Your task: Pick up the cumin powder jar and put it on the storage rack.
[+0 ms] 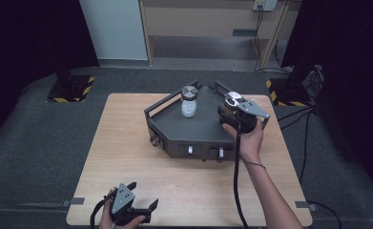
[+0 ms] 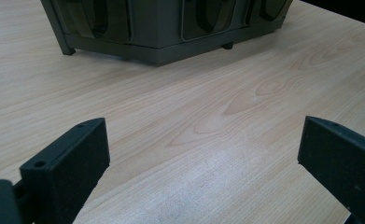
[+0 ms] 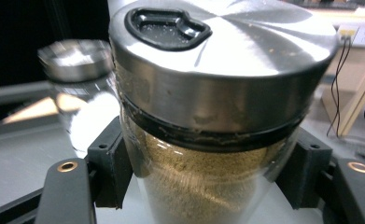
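Spice jar (image 3: 217, 121) with the brushed steel lid is clamped in the right tool (image 1: 232, 112), both black pads (image 3: 109, 161) pressing on the glass just under the lid's rim. You can see brownish powder inside through the glass, and the lid has a black flip tab on top. In the high view the right tool holds it at the right end of the dark grey rack (image 1: 174, 129) that sits on the far half of the desk (image 1: 127, 157); can't tell if the jar's bottom is touching the rack or hanging just over it.

Second jar (image 1: 189, 101), this one with white stuff in it and the same kind of steel lid, stands upright in the rack near its back corner, to the left of the held one and apart from it.

Left tool (image 1: 137, 202) is down at the near edge of the desk, well away from the rack, jaws spread wide with nothing but bare wood between them.
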Demonstrator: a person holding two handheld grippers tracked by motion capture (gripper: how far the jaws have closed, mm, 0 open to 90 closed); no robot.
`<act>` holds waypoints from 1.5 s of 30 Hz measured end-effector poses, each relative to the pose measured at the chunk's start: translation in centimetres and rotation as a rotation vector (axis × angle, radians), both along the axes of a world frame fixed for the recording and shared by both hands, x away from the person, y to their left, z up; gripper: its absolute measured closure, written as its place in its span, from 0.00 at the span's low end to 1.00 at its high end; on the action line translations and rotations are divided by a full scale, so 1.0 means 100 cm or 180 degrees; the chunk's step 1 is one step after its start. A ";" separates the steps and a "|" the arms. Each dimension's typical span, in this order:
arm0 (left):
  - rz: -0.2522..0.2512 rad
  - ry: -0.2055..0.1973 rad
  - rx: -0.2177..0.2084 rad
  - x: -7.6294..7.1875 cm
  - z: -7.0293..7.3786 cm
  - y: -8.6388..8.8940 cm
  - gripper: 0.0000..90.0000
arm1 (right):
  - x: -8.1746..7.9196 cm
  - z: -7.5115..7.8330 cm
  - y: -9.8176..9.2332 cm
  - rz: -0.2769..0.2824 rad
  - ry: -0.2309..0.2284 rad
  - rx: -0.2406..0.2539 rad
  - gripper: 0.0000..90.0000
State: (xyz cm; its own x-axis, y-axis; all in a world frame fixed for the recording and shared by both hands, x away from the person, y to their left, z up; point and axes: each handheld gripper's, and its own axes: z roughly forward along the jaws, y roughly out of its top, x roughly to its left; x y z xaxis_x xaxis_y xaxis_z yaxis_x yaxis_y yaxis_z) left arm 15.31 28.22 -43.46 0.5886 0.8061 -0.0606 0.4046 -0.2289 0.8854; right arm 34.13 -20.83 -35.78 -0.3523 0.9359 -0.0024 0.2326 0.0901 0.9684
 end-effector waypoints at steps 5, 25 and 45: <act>-0.0006 0.0003 -0.0003 0.001 0.000 0.000 0.01 | 0.022 -0.007 0.014 -0.0018 0.0159 -0.0205 0.34; -0.0014 -0.0002 -0.0025 0.001 0.000 0.002 0.01 | 0.043 -0.012 0.021 -0.0022 0.0314 -0.0179 0.34; 0.0034 -0.0002 -0.0005 0.002 -0.001 0.004 0.01 | 0.042 -0.007 0.019 -0.0007 0.0354 -0.0177 0.23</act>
